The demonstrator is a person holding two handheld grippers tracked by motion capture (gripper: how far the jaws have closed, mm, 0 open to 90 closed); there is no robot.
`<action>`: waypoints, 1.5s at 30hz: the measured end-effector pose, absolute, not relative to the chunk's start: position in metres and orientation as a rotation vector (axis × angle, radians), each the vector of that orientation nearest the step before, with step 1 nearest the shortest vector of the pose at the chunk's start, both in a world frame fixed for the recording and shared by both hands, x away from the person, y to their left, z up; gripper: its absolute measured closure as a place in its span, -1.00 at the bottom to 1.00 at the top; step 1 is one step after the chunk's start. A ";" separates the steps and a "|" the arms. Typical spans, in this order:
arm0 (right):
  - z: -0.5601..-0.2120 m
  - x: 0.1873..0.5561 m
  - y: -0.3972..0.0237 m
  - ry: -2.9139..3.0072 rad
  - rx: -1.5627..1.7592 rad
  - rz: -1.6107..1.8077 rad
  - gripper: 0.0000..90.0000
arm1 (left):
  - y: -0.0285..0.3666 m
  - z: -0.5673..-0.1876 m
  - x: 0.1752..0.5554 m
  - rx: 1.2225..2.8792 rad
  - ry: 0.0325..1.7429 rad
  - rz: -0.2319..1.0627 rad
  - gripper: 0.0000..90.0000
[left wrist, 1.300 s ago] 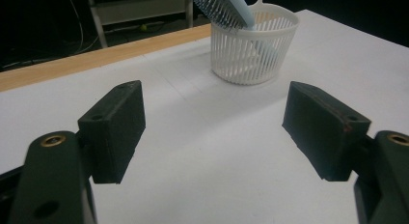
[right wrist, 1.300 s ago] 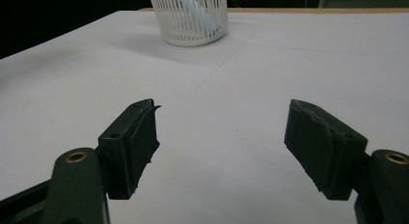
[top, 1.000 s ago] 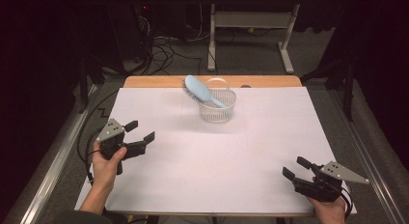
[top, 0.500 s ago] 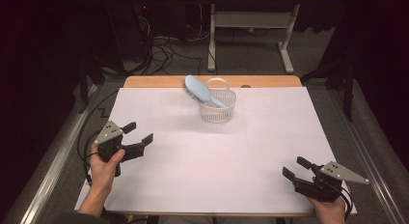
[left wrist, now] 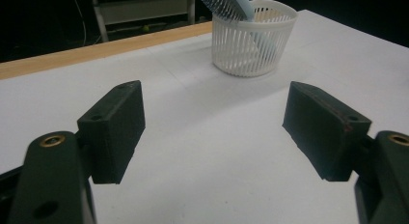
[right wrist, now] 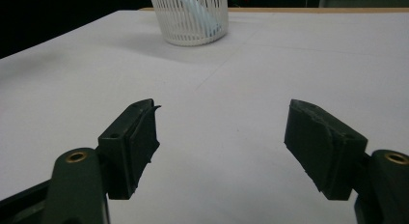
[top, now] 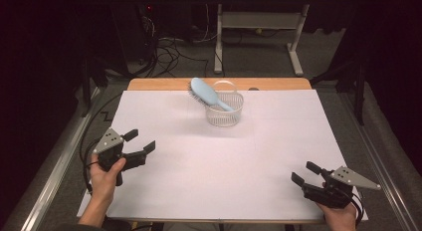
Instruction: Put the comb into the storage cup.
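A light blue hairbrush (top: 206, 93) stands tilted in a small white slatted basket (top: 225, 114) near the table's far edge; its bristled head leans out to the left. The basket (left wrist: 253, 45) and the hairbrush (left wrist: 229, 4) appear ahead in the left gripper view, and the basket (right wrist: 190, 19) far ahead in the right gripper view. My left gripper (top: 140, 141) hovers over the table's left side, open and with nothing between its jaws. My right gripper (top: 304, 173) rests near the front right corner, open and holding nothing too.
The table has a white cover (top: 224, 161) and a bare wooden strip (top: 164, 84) along the far edge. Beyond it lie cables (top: 169, 47) and a metal frame (top: 259, 22) on the floor. A rail (top: 54, 171) runs along the left side.
My left gripper has drifted slightly down toward the table's front edge. The right gripper, basket and hairbrush have kept still.
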State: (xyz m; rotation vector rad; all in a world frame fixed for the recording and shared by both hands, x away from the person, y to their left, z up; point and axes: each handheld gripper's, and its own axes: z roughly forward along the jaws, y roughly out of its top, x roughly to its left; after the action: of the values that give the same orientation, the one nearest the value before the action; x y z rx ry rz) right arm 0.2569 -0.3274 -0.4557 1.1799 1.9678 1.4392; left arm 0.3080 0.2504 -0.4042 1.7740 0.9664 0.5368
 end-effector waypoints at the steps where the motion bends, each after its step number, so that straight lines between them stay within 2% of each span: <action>1: -0.456 0.257 -0.327 1.968 1.179 1.438 -0.37 | 0.251 -0.405 0.307 1.770 0.969 0.536 -0.48; 45: -0.456 0.257 -0.328 1.963 1.184 1.444 -0.37 | 0.262 -0.429 0.294 1.758 1.020 0.482 -0.53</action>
State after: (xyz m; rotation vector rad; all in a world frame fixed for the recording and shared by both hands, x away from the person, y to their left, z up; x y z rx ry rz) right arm 0.2565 -0.3279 -0.4556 1.1840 1.9626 1.4442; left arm 0.2943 0.2617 -0.4291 1.7584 1.0202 0.4821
